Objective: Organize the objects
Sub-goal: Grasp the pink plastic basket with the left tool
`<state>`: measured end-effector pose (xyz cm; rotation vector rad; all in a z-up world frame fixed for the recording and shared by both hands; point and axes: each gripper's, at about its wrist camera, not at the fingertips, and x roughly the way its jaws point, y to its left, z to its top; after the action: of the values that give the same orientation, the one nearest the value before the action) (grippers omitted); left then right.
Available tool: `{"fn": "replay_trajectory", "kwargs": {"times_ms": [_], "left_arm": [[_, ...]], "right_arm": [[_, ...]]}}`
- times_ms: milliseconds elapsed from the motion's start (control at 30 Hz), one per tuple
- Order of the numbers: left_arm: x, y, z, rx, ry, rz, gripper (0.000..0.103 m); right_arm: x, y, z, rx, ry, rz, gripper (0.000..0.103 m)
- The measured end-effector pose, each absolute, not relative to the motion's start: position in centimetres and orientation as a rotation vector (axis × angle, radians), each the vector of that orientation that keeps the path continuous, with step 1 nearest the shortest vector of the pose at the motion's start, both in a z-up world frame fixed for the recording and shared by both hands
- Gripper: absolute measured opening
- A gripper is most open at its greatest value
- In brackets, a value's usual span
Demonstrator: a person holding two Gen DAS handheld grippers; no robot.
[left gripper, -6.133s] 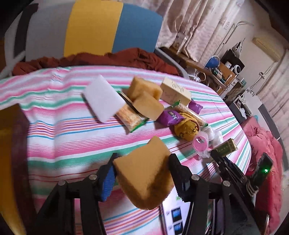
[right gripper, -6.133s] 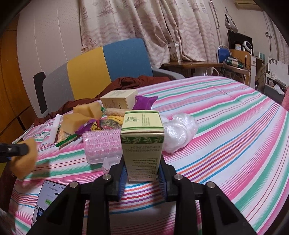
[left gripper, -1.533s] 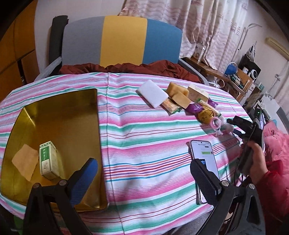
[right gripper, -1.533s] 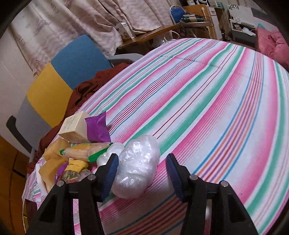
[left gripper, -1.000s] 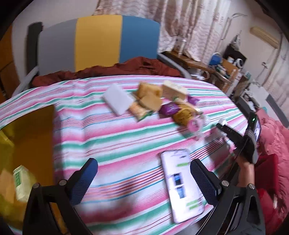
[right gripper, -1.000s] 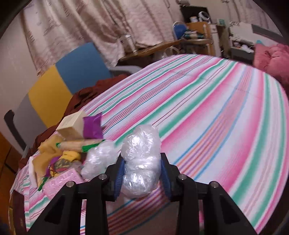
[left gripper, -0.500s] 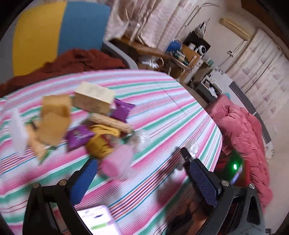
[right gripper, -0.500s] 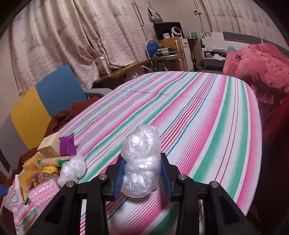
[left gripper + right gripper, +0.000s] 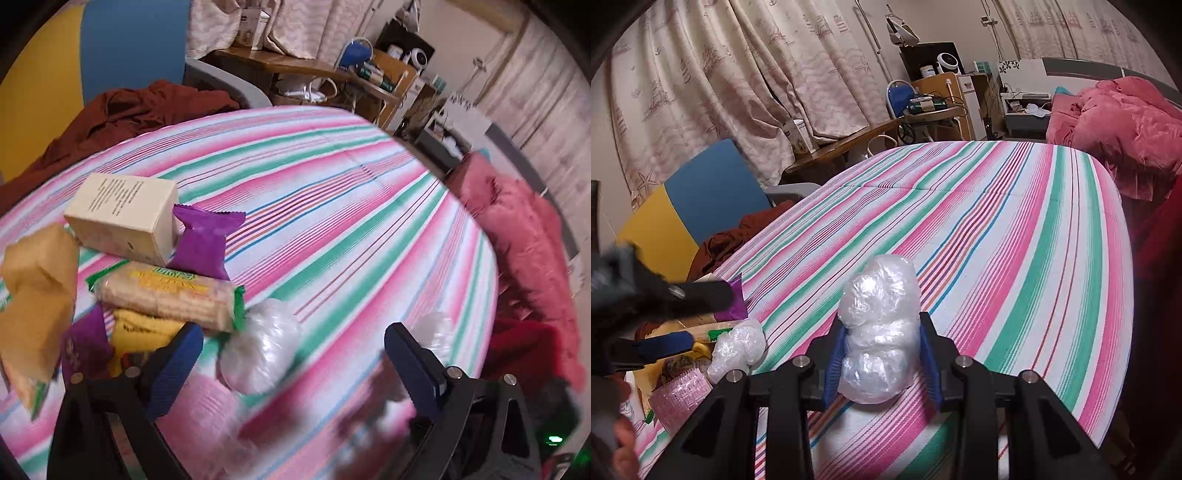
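Plastic ball (image 9: 260, 352) lies on the striped cloth (image 9: 351, 221), between the wide-spread, slightly closing pads of the left gripper (image 9: 291, 363). Come down straight, squeeze softly. The right gripper (image 9: 882, 356) pinches another plastic bundle (image 9: 881, 328).

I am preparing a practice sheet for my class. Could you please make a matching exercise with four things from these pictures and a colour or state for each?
Things:
1. box
2. snack packet
3. right gripper
4. left gripper

Colour or state:
A. purple
B. shut on a plastic wrap ball
C. cream
D. open, holding nothing

Pairs: 1-C, 2-A, 3-B, 4-D
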<state>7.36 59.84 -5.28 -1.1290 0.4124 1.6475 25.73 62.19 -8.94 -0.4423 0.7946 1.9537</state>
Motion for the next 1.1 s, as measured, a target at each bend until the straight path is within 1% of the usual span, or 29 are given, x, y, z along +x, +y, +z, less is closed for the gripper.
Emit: {"fn": "replay_trajectory", "kwargs": {"times_ms": [33, 100, 200, 267, 300, 367, 400, 467, 533, 633, 800, 933, 1000, 1067, 1100], "left_arm": [[7.3, 60.2, -5.7, -1.131, 0.423, 1.644, 0.092], [7.3, 60.6, -6.9, -1.138, 0.457, 1.643, 0.089], [7.5, 60.6, -8.0, -1.106, 0.511, 1.662, 0.080], [7.9, 60.6, -8.4, -1.070, 0.541, 1.669, 0.069], [8.0, 60.5, -8.6, -1.047, 0.569, 1.678, 0.066], [8.1, 60.2, -8.6, -1.013, 0.601, 1.687, 0.054], [8.1, 59.9, -8.6, -0.999, 0.606, 1.689, 0.051], [7.7, 59.3, -8.2, -0.995, 0.584, 1.698, 0.044], [7.1, 58.5, -7.7, -1.007, 0.517, 1.705, 0.041], [6.9, 56.7, -6.5, -0.994, 0.436, 1.701, 0.034], [7.2, 54.7, -4.6, -0.946, 0.397, 1.713, 0.031], [7.5, 54.4, -4.8, -0.939, 0.446, 1.740, 0.032], [7.3, 54.2, -5.3, -0.985, 0.446, 1.703, 0.039], [7.8, 53.4, -5.6, -0.963, 0.481, 1.737, 0.068], [8.1, 53.3, -5.7, -0.951, 0.497, 1.745, 0.072]], "right_arm": [[25.8, 62.2, -8.9, -0.441, 0.796, 1.954, 0.037], [25.8, 62.2, -8.9, -0.440, 0.795, 1.953, 0.037], [25.8, 62.2, -8.9, -0.435, 0.796, 1.955, 0.037], [25.8, 62.3, -9.0, -0.436, 0.794, 1.953, 0.037], [25.8, 62.3, -9.0, -0.439, 0.792, 1.953, 0.037], [25.8, 62.4, -9.1, -0.443, 0.792, 1.954, 0.037], [25.9, 62.4, -9.2, -0.445, 0.793, 1.954, 0.037], [25.9, 62.4, -9.2, -0.447, 0.791, 1.953, 0.037], [25.9, 62.3, -9.2, -0.448, 0.788, 1.953, 0.037], [25.8, 62.3, -9.2, -0.451, 0.784, 1.952, 0.037], [25.8, 62.1, -9.1, -0.456, 0.775, 1.949, 0.037], [25.6, 61.8, -8.8, -0.461, 0.744, 1.946, 0.037], [25.7, 62.0, -8.9, -0.461, 0.755, 1.951, 0.037], [25.6, 62.1, -8.9, -0.464, 0.764, 1.951, 0.037], [25.6, 62.1, -8.9, -0.465, 0.765, 1.951, 0.037]]}}
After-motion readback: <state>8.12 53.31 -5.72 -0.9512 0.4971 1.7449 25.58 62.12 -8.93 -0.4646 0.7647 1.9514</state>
